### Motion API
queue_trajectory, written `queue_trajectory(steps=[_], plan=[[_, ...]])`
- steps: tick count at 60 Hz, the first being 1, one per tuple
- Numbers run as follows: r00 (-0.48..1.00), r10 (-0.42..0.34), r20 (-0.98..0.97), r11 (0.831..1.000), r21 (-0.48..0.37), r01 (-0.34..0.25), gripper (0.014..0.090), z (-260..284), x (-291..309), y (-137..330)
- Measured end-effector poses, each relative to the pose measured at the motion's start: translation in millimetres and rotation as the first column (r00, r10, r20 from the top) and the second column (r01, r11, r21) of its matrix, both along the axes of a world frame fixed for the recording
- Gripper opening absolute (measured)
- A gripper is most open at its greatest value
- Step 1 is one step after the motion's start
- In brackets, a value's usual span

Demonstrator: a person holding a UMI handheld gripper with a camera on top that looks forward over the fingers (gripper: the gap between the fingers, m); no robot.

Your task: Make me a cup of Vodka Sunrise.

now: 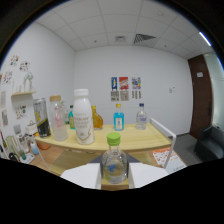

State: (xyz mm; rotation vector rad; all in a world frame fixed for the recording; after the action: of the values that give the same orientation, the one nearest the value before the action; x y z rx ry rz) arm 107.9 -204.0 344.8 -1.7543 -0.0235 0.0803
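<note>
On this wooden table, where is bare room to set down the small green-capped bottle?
The table is bare in front of and past the clear bottle, toward its end. The other end is crowded: white bottle, tall jar, dark can. The claw holds the green-capped bottle between its fingers.

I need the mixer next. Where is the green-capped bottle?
In the gripper view, the green-capped bottle sits between the gripper fingers, nearer than the white bottle on the table.

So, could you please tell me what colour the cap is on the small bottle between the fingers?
Light green cap on the clear small bottle, in the gripper view.
</note>
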Motion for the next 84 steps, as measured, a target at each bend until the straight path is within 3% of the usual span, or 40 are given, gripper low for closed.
queue_trajectory(steps=[14, 24, 33, 47, 54, 67, 77, 84], plan=[[0.993, -0.022, 0.116, 0.985, -0.165, 0.041, 0.0358, -126.8, 2.3, -17.7], [0.945, 0.027, 0.327, 0.973, -0.225, 0.050, 0.0357, -179.0, 3.6, -14.2], [0.749, 0.095, 0.655, 0.976, -0.209, 0.059, 0.0356, -186.3, 10.5, -4.0], [0.241, 0.192, 0.951, 0.980, -0.198, 0.001, 0.0355, -175.5, 15.1, 8.1], [0.002, 0.198, 0.980, 0.980, -0.198, -0.028, 0.0356, -166.5, 13.7, 11.0], [-0.336, 0.201, 0.920, 0.976, -0.218, -0.013, 0.0355, -155.7, 18.6, 11.1], [-0.459, 0.201, 0.865, 0.971, -0.239, -0.026, 0.0358, -154.1, 12.3, 6.5], [-0.446, 0.210, 0.870, 0.968, -0.250, -0.031, 0.0357, -157.8, 11.9, 4.1]])
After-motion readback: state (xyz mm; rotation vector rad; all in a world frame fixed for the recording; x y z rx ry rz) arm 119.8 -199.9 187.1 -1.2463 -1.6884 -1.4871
